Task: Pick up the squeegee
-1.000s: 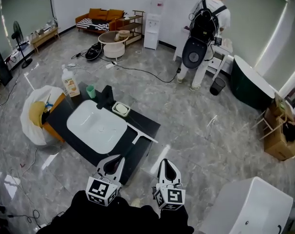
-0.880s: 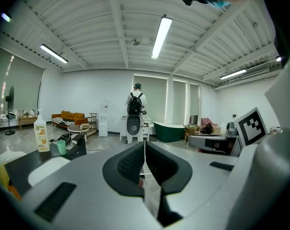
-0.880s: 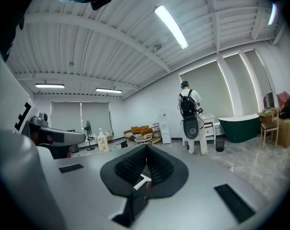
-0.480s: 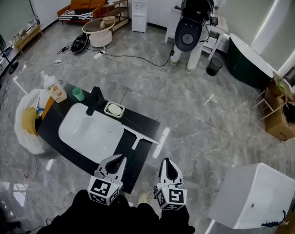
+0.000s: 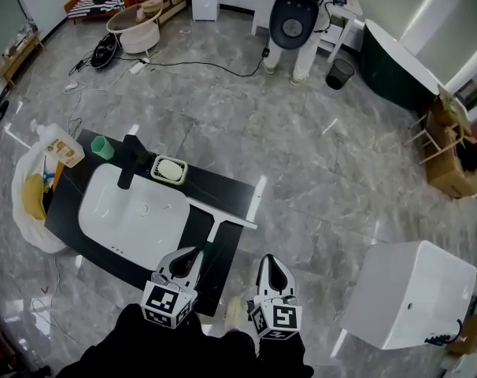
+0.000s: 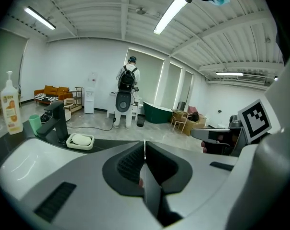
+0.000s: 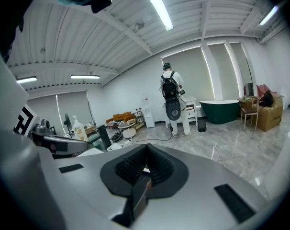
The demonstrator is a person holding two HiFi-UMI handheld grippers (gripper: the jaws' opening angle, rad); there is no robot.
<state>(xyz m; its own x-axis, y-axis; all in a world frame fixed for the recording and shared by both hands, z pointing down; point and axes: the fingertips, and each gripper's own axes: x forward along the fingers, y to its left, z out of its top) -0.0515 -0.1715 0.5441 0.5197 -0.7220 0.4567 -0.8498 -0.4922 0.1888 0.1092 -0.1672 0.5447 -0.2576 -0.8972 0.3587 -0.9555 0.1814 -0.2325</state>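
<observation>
The squeegee (image 5: 221, 217) is seen flat on the black tabletop (image 5: 223, 189), apart from both grippers. It lies at one o'clock from the left gripper (image 5: 194, 252) and at eleven o'clock from the right gripper (image 5: 268, 260). Both pairs of jaws are closed on nothing.

looks like a big showroom or work hall for bathroom things, not a home. has a wide shiny stone floor (image 5: 301, 172), a black sink counter (image 5: 223, 189) sitting right on it, a dark green bathtub (image 5: 392, 60), a white tub (image 5: 412, 290), an orange sofa (image 6: 50, 92), long lights (image 6: 170, 14) overhead.
</observation>
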